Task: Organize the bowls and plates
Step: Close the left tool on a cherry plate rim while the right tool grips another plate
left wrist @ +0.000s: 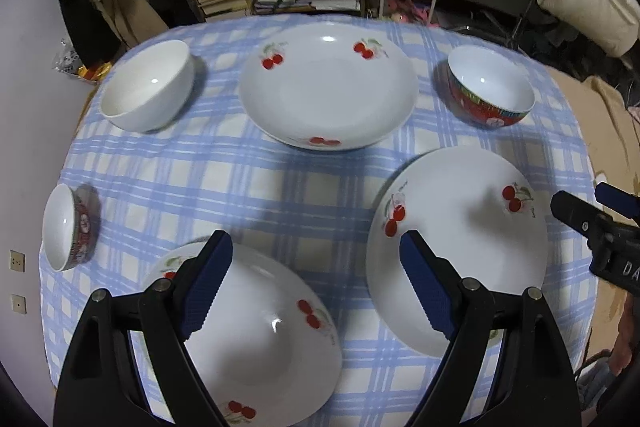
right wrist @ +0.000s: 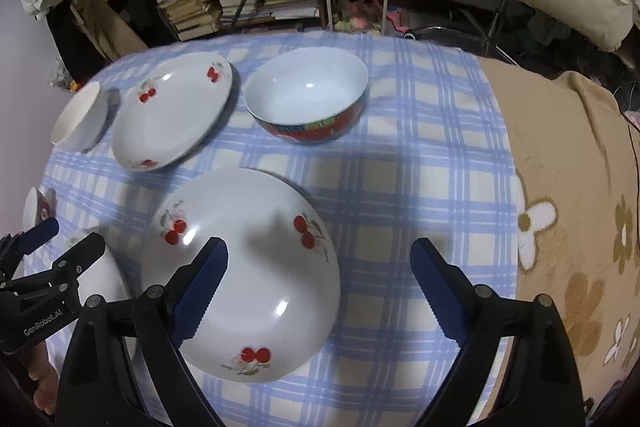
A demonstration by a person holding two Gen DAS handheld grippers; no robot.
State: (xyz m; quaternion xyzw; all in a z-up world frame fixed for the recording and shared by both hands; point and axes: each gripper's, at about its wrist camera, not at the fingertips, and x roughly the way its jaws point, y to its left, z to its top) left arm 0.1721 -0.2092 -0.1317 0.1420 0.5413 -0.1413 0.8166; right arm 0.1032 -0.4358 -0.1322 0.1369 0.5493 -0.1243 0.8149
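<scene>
Now both our grippers hang open and empty — left gripper (left wrist: 316,283) above the near-left plate (left wrist: 256,339), right gripper (right wrist: 320,281) above the near-right plate (right wrist: 244,267), both plates flat on the tabletop (left wrist: 256,179). We should straddle one rim squarely — pinching before lifting.

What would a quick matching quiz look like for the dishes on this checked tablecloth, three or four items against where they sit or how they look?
Seen from the left wrist view.

Items:
1. plain white bowl
2. red patterned bowl
3. far cherry plate
4. small patterned bowl

Descriptions:
A. at the table's left edge
B. far right corner
C. centre back, between two bowls
D. far left, no decoration

Pairs: 1-D, 2-B, 3-C, 4-A
</scene>
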